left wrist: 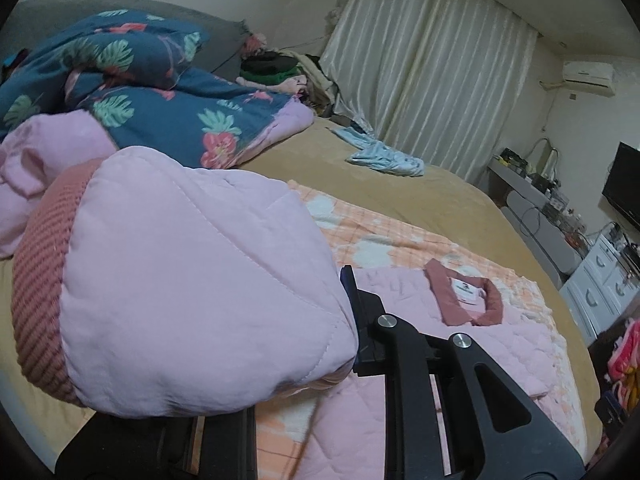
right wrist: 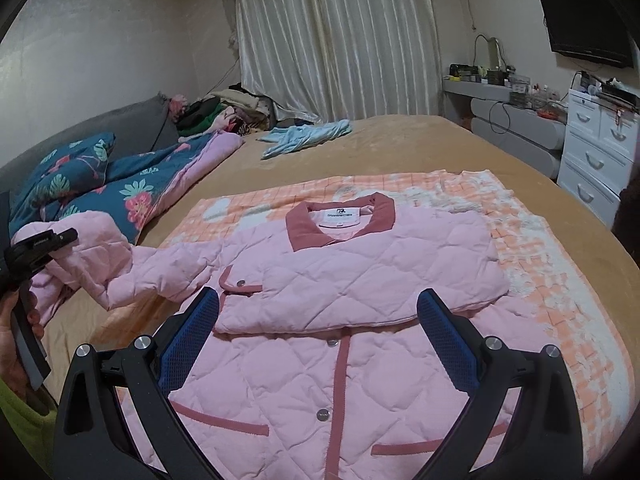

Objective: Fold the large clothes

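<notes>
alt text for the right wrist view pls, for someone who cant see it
A pink quilted jacket lies on an orange checked blanket on a bed, one sleeve folded across its chest. The open right gripper hovers above it, while at left the left gripper holds the other sleeve raised.

The jacket [right wrist: 340,280] lies on a blanket [right wrist: 532,240] spread on the near part of the bed [right wrist: 420,144]. Its left sleeve [right wrist: 120,264] reaches off the blanket. Far left lies a duvet [right wrist: 132,184]; beyond it, a small garment [right wrist: 304,136]. Drawers [right wrist: 596,148] stand right.
</notes>
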A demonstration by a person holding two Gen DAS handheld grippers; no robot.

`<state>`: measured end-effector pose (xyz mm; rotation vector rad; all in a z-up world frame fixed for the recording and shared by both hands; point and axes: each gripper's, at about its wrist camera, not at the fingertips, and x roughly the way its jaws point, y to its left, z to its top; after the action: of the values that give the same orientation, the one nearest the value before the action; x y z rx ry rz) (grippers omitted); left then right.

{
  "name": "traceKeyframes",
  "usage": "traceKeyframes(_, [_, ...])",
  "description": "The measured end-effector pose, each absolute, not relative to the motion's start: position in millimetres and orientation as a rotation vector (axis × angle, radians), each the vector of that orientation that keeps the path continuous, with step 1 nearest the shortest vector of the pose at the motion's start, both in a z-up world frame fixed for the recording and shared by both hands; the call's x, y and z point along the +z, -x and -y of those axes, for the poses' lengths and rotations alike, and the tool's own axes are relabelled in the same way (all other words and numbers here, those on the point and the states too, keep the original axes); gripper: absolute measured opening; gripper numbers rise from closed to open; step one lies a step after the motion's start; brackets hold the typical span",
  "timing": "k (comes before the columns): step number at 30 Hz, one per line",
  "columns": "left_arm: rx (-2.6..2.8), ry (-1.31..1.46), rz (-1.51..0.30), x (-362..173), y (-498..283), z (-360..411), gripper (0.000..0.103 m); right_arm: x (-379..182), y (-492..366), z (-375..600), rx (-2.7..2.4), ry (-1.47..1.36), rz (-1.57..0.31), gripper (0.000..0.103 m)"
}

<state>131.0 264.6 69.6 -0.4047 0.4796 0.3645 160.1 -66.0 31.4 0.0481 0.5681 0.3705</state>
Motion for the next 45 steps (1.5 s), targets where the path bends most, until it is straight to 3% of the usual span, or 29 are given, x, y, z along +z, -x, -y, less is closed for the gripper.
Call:
traceKeyframes(20, [0.188,0.262,-0.461,110.4,-169.7,-168.8,0.012,38.1,-162.2,102.6,0.321,-0.087,-0.54,0.098])
traceKeyframes(45, [0.029,0.14,-0.544,101.8,-231.8,-67.9,0.011,30.9,-172.9,155.5,0.241,-0.127,-0.518,0.099])
